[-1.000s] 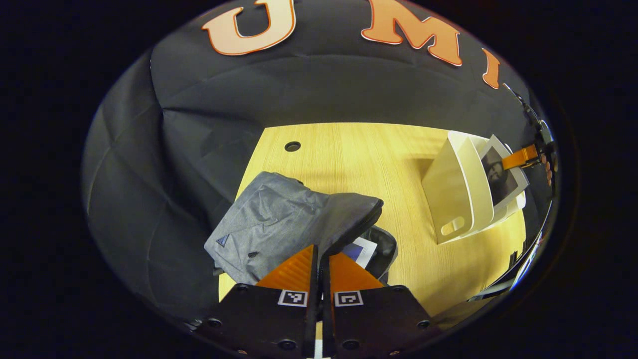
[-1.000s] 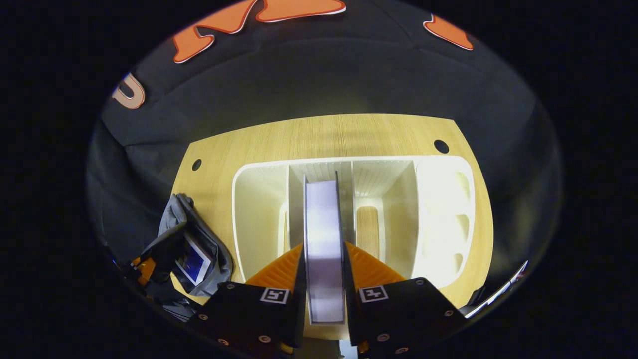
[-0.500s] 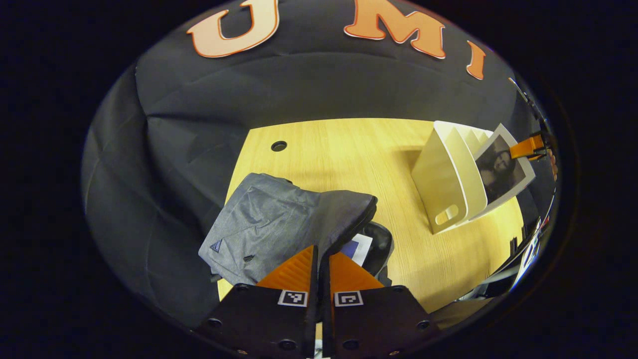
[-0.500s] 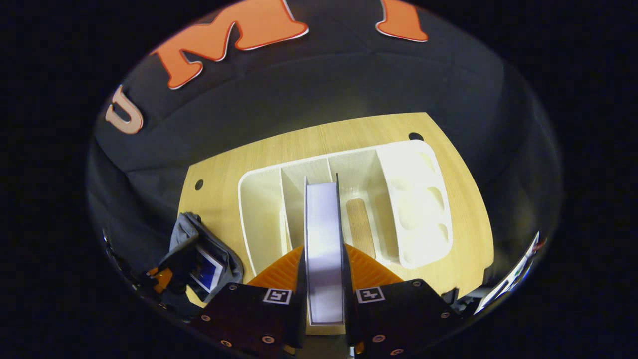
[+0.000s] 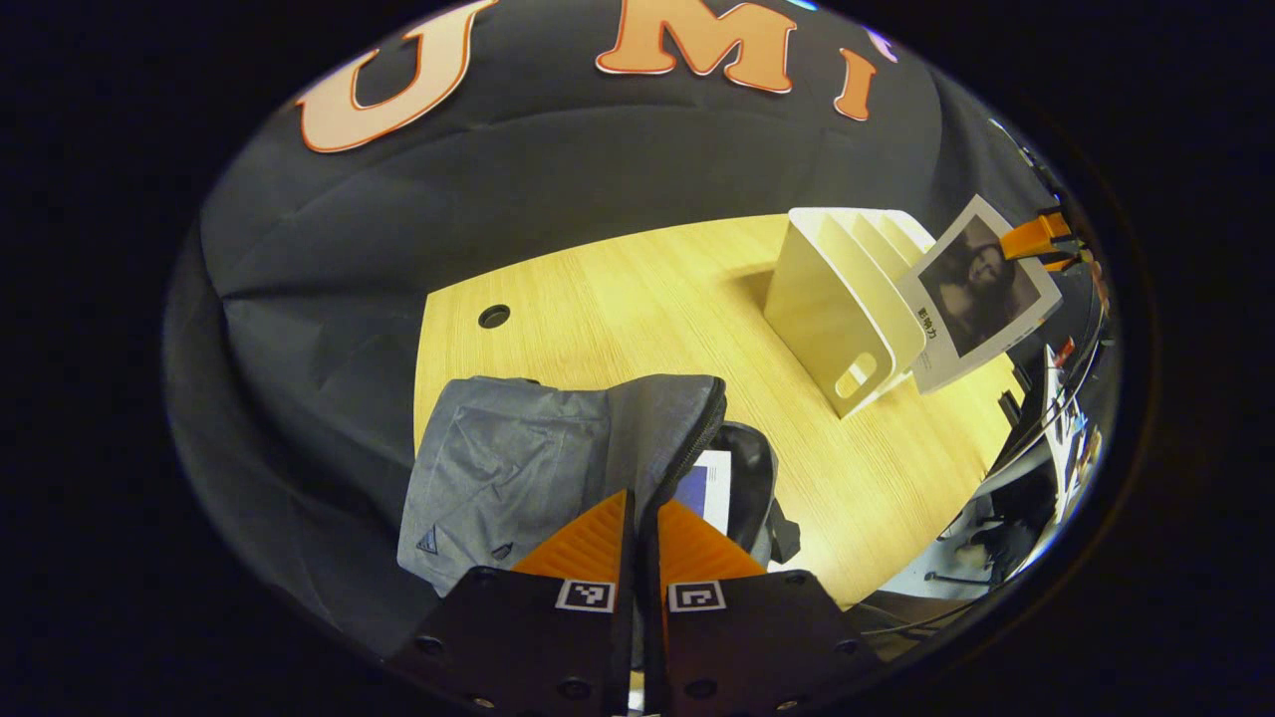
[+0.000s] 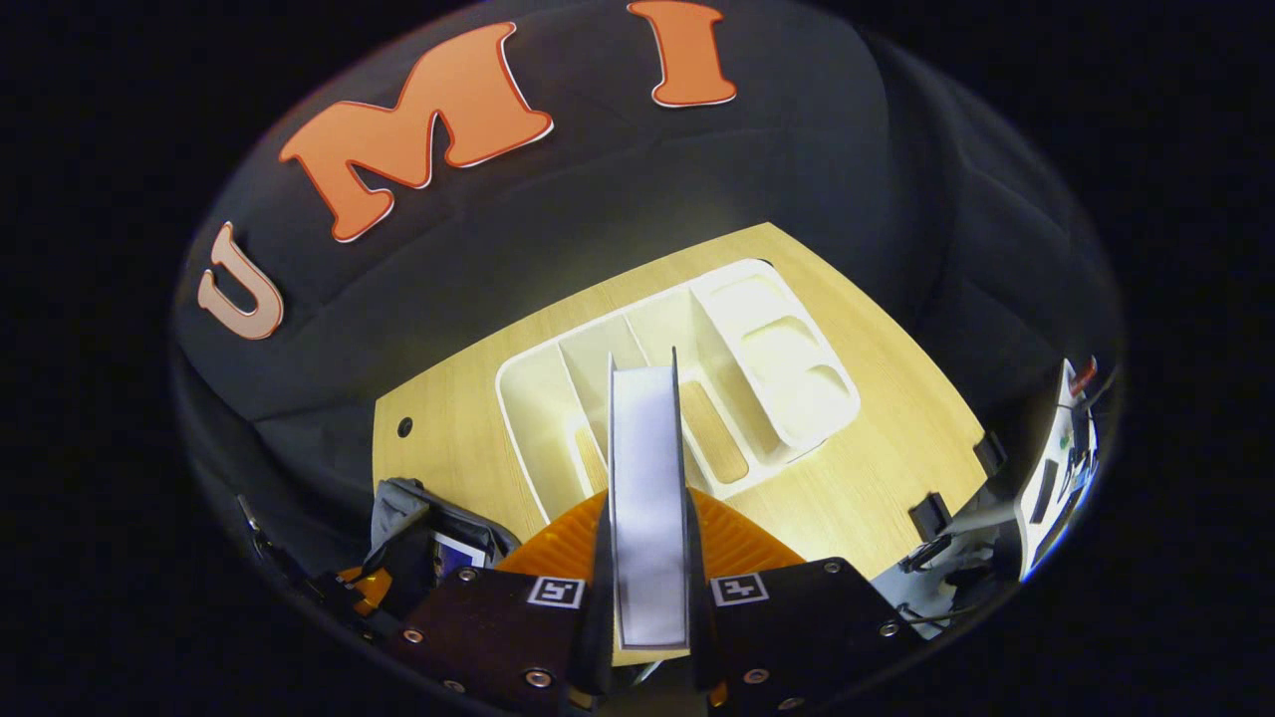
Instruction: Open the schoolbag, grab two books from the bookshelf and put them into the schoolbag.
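The grey schoolbag (image 5: 518, 468) lies open on the wooden table (image 5: 618, 299), with a blue-covered book (image 5: 705, 486) inside it. My left gripper (image 5: 642, 503) is shut on the bag's zippered flap edge and holds it up. The white bookshelf (image 5: 842, 304) stands to the right. My right gripper (image 6: 647, 498) is shut on a second book (image 6: 647, 428), seen edge-on, held above the bookshelf (image 6: 737, 349) and clear of its slots. In the left gripper view that book (image 5: 981, 289) hangs beside the shelf, with the right gripper (image 5: 1036, 237) behind it. The bag (image 6: 418, 513) sits at lower left.
A round cable hole (image 5: 493, 316) marks the table's far left. Beyond the table's right edge lie cables and equipment (image 5: 1036, 468). Bare wood (image 5: 877, 468) stretches between bag and shelf. The booth's dark cloth closes off the back and left.
My right gripper has lifted the book up out of the shelf slot and drawn it back. The left gripper still holds the flap and has turned a little.
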`<act>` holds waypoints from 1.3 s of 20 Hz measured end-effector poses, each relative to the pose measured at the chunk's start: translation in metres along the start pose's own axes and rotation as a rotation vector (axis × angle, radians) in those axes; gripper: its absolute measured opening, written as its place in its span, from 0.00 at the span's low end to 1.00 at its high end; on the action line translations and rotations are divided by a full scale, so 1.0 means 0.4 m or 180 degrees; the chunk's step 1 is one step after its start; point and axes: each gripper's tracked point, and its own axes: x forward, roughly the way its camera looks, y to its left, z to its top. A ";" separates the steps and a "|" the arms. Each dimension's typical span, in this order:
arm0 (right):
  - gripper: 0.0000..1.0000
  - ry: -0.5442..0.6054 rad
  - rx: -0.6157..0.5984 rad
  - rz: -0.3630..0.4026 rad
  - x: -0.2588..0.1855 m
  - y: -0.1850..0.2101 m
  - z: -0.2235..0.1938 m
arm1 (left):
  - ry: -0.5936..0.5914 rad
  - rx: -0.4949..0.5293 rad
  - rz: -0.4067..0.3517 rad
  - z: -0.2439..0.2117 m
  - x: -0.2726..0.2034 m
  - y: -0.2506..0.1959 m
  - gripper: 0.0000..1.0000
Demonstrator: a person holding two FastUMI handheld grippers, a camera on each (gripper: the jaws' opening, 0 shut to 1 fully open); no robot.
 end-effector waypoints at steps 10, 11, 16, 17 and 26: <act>0.31 -0.0116 0.0591 0.0195 -0.172 0.006 -0.147 | -0.0107 0.0241 -0.0241 -0.001 -0.007 0.006 0.06; 0.31 -0.0121 0.0696 0.0277 -0.185 0.017 -0.169 | -0.0122 0.0278 -0.0259 0.002 -0.011 0.009 0.06; 0.30 -0.0114 0.0965 0.0549 -0.206 0.065 -0.272 | -0.0141 0.0436 -0.0336 0.003 -0.017 0.018 0.06; 0.30 -0.0119 0.1018 0.0573 -0.203 0.073 -0.287 | -0.0156 0.0453 -0.0345 0.004 -0.020 0.021 0.06; 0.29 -0.0123 0.1262 0.1190 -0.184 0.244 -0.377 | -0.0223 0.0606 -0.0355 0.013 -0.046 0.062 0.05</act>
